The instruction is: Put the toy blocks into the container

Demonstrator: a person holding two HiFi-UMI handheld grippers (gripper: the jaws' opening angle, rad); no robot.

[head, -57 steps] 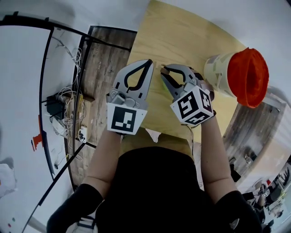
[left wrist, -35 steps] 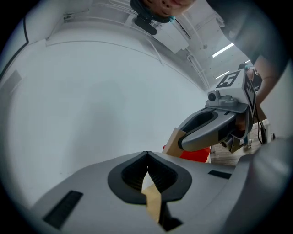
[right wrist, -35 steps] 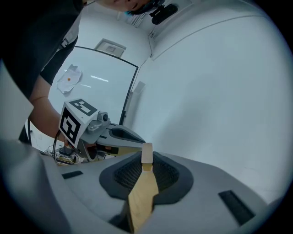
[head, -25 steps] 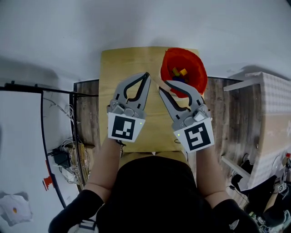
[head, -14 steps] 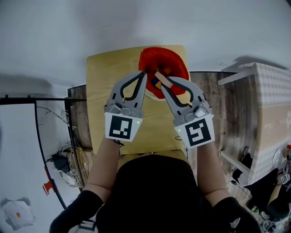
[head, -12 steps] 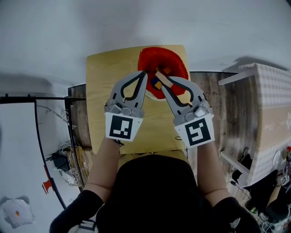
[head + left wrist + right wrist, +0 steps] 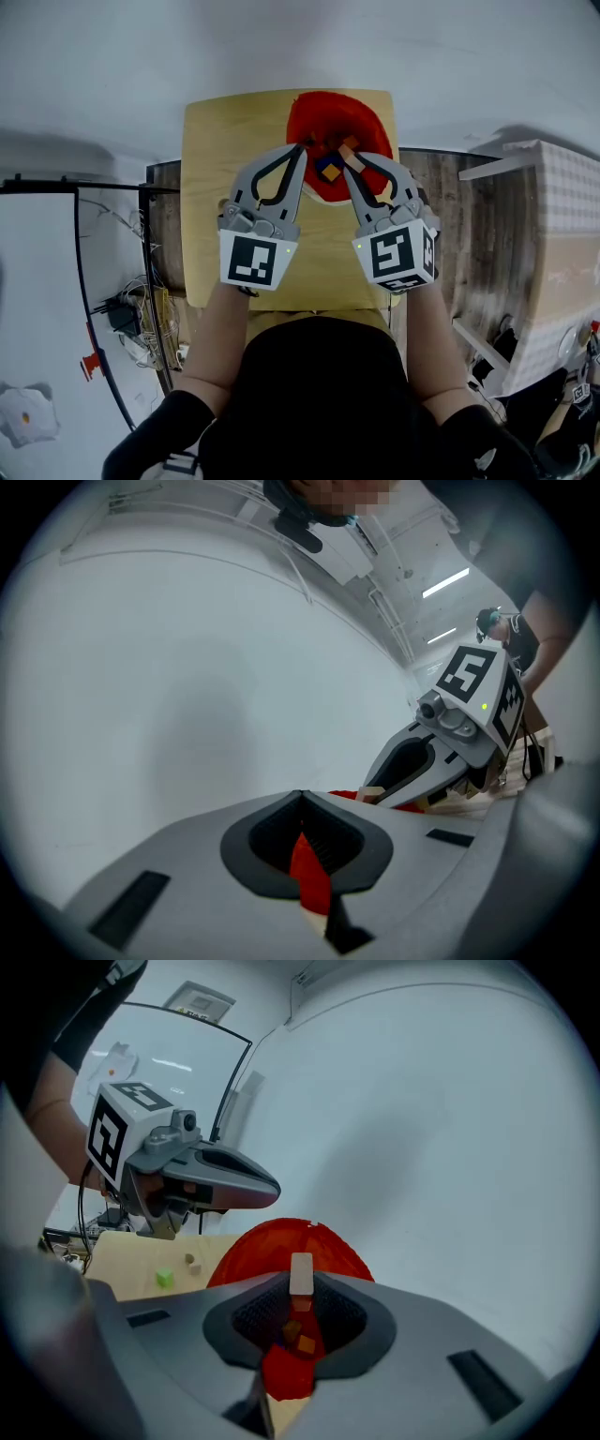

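The right gripper (image 7: 354, 161) has its jaws closed on a pale wooden block (image 7: 348, 151), which they pinch at their very tips. It holds this block over the mouth of the red container (image 7: 309, 112), so I think the block is there in order to be dropped inside. In the right gripper view the pale wooden block (image 7: 301, 1274) stands upright between the jaws of the right gripper (image 7: 301, 1283), and the red container (image 7: 281, 1241) lies directly behind and below it. For this reason a simple opening of the jaws should be enough to let it fall in.

The left gripper (image 7: 301, 150) has its jaws closed together with nothing between them. It hangs just beside the right one, near the rim of the container on the person's left. It seems only to wait there, because it carries no block.

The red container stands at the far end of the counter (image 7: 225, 150) and has no lid. Some coloured blocks (image 7: 328, 170) already lie in it; I can see an orange one and a blue one, and I cannot count the others. It is not full.

On the counter, well apart from the container, a green block (image 7: 165, 1279) and a small beige block (image 7: 192, 1263) lie near each other. They are not yet put away, so the task is, in my judgement, partly done.
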